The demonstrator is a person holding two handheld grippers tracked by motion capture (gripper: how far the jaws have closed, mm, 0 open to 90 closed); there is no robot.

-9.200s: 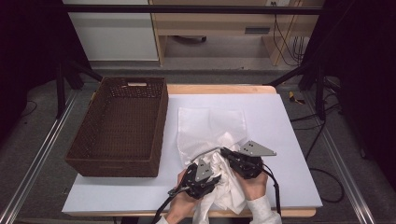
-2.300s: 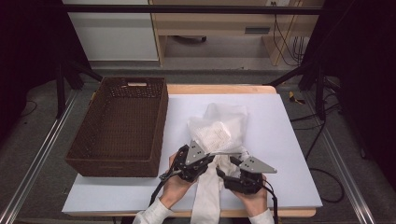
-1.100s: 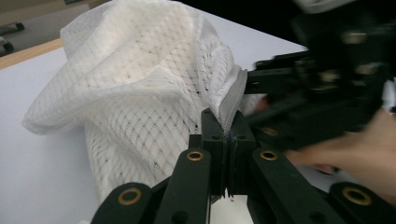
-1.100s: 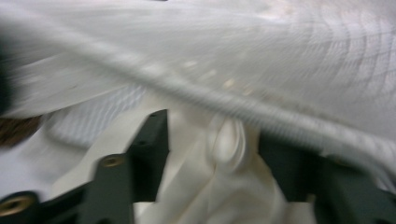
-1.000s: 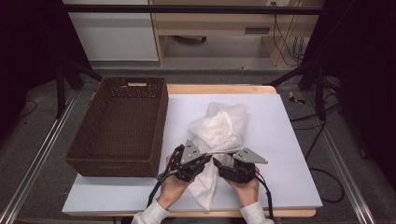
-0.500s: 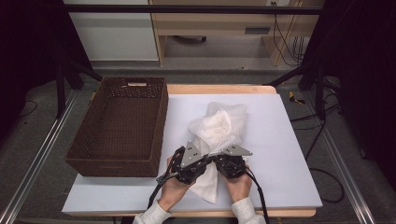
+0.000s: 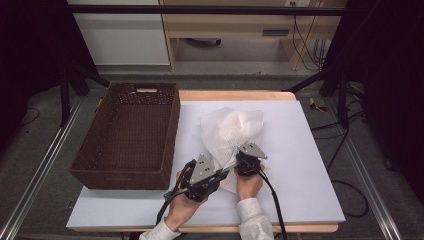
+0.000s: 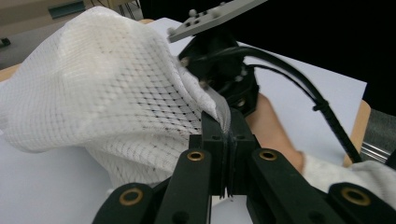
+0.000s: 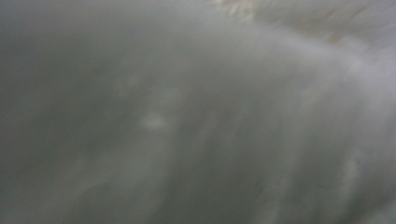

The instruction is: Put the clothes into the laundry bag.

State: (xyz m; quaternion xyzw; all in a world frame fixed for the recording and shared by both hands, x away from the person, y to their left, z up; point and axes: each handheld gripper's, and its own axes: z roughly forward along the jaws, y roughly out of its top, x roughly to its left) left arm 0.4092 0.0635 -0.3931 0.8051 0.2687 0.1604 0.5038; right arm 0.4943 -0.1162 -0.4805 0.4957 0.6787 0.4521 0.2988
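white mesh bag (image 7: 231, 131) lengthwise away from person, left gripper (image 8: 223, 140) fingers clamped on it, right gripper (image 7: 248, 162) unclear

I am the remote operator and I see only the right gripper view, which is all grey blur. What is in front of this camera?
Observer: A white mesh bag lies on the white table; in the high view the right gripper is pushed against its near edge, so the fabric covers your lens.
Operator: Is the left gripper holding the bag?
Observer: Yes. In the left gripper view the left gripper has its jaws pressed together on a fold of the mesh.
Operator: Are the right jaws gripping too?
Observer: They have just been closing, but the mesh hides them, so I cannot tell.
Operator: Where could the bag go?
Observer: A brown wicker basket stands left of the bag on the table.
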